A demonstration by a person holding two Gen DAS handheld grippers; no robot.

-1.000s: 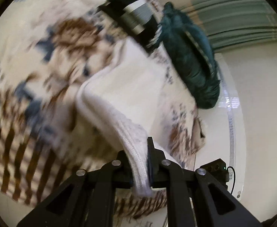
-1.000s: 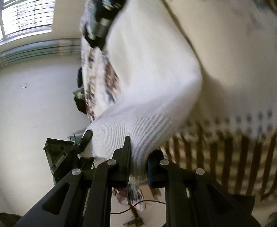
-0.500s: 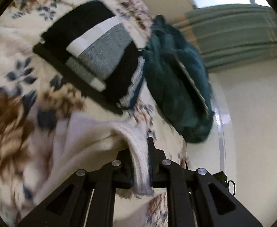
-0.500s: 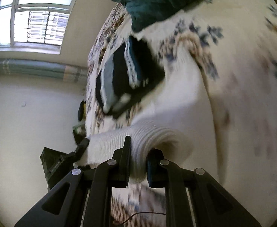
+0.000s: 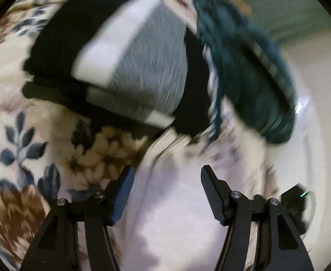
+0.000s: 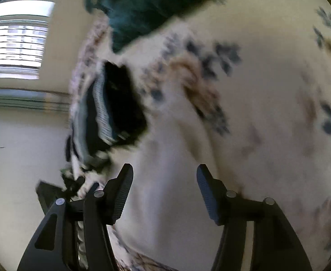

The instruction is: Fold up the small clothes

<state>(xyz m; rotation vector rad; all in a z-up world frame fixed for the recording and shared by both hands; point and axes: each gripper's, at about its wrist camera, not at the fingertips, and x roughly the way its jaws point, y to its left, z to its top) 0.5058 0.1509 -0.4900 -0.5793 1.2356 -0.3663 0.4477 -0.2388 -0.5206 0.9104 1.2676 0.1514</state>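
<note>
A white knit garment (image 5: 176, 207) lies on the floral bedspread (image 5: 30, 135), right under my left gripper (image 5: 167, 194), which is open and empty above it. The same white garment (image 6: 165, 203) lies under my right gripper (image 6: 164, 192), also open and empty. A folded black, white and grey garment (image 5: 120, 63) lies just beyond the white one; it also shows in the right wrist view (image 6: 118, 106). Both views are blurred by motion.
A dark teal garment (image 5: 251, 74) lies heaped beside the folded stack near the bed edge; it also shows at the top of the right wrist view (image 6: 147, 6). A window (image 6: 16, 40) and pale wall lie beyond the bed. The floral bedspread (image 6: 278, 90) spreads to the right.
Both grippers held the white garment's ribbed edge and carried it forward over itself toward the folded stack. Now both have opened and let it go; it lies flat on the bed.
</note>
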